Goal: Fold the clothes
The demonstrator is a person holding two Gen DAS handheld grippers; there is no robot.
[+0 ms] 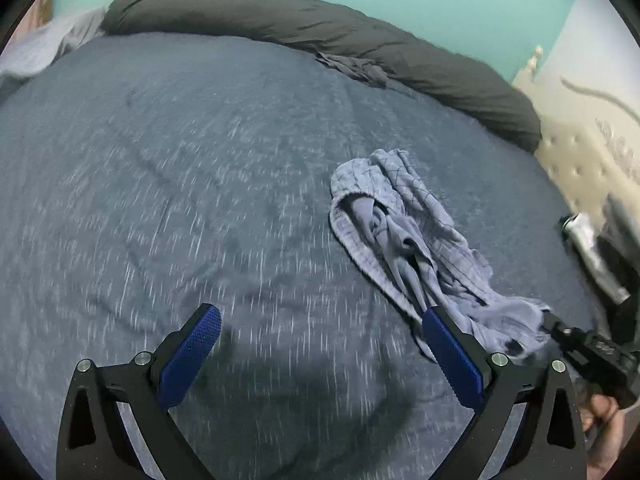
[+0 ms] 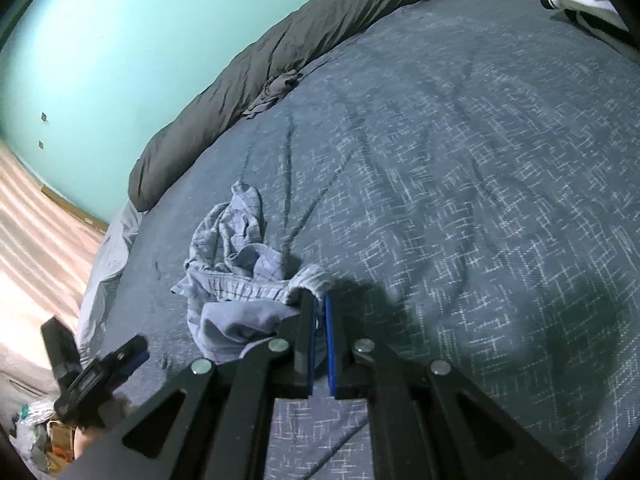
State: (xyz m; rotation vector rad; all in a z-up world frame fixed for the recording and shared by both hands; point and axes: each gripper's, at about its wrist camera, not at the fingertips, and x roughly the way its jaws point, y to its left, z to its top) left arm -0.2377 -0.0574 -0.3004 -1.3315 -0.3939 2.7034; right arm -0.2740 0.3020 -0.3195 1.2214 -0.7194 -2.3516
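Step in hand: pickup and spread, no fold made yet. The crumpled light-blue checked cotton garment (image 2: 236, 264) sat bunched on the blue-grey patterned bedspread (image 2: 460, 160), lower left of centre in the right wrist view, right of centre in the left wrist view (image 1: 400, 236).

Your right gripper (image 2: 319, 304) had its fingers together, clamped on the garment's elastic waistband edge at bottom centre of its own frame. In the left wrist view the same gripper (image 1: 556, 326) showed at the lower right edge, pinching the near end of the cloth.

Your left gripper (image 1: 320, 356) had its fingers well apart with nothing between them, only bedspread. Its right finger (image 1: 452, 356) was just beside the garment's near edge; contact couldn't be told through the motion blur.

The dark grey rolled duvet (image 1: 320, 32) lay along the far side of the bed, with a small dark crumpled cloth (image 1: 352, 66) against it, well apart from the work.

Next, I'd judge: you needed the left fingers on a second point of the waistband, apart from the right grip, then a lift and shake to open it flat. Risk: grabbing several layers of the bunch.
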